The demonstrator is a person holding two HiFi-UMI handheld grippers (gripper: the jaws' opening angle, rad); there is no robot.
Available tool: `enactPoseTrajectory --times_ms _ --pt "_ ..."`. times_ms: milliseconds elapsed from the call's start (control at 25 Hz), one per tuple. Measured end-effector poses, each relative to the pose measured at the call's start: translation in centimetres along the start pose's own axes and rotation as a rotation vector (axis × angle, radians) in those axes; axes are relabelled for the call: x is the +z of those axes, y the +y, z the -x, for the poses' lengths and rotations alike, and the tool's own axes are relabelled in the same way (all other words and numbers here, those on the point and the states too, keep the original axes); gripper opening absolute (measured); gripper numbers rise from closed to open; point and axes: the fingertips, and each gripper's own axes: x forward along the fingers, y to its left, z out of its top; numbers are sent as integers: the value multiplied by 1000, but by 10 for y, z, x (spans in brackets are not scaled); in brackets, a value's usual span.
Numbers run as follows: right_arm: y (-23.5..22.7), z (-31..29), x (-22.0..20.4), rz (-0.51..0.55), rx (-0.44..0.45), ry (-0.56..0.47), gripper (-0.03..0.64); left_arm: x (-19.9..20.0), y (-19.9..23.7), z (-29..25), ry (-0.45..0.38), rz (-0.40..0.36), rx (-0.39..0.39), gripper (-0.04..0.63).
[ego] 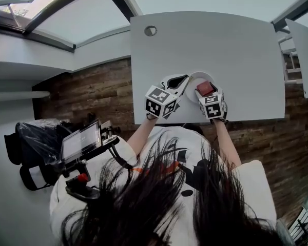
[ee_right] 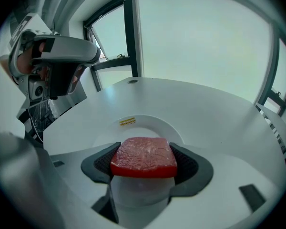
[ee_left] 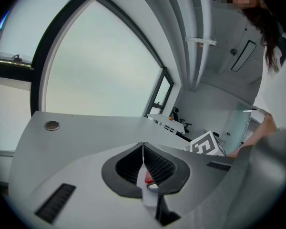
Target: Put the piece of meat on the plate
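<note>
The piece of meat point(ee_right: 144, 156) is a flat red slab, and my right gripper point(ee_right: 144, 160) is shut on its two sides. It hangs just over the near part of a white plate point(ee_right: 148, 126) that carries a small yellow sticker. From the head view, the meat point(ego: 205, 88) and the right gripper point(ego: 206, 92) sit over the plate point(ego: 201, 77) near the table's front edge. My left gripper point(ego: 178, 82) reaches the plate from the left. In the left gripper view, that gripper point(ee_left: 143, 163) is shut on the plate's thin rim point(ee_left: 143, 151), seen edge-on, with the meat point(ee_left: 150, 178) a red spot behind.
The white table point(ego: 231, 45) has a round cable hole point(ego: 150, 31) at its back left. Its front edge lies just under both grippers. A second white desk point(ego: 305, 55) stands to the right. A tablet on a stand point(ego: 82, 141) and a black bag point(ego: 33, 137) occupy the wooden floor at left.
</note>
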Motion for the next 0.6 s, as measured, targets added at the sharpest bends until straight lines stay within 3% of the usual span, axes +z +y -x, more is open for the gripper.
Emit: enactPoseTrajectory --times_ms 600 --pt "0 -3 2 8 24 -13 325 2 3 0 -1 -3 3 6"
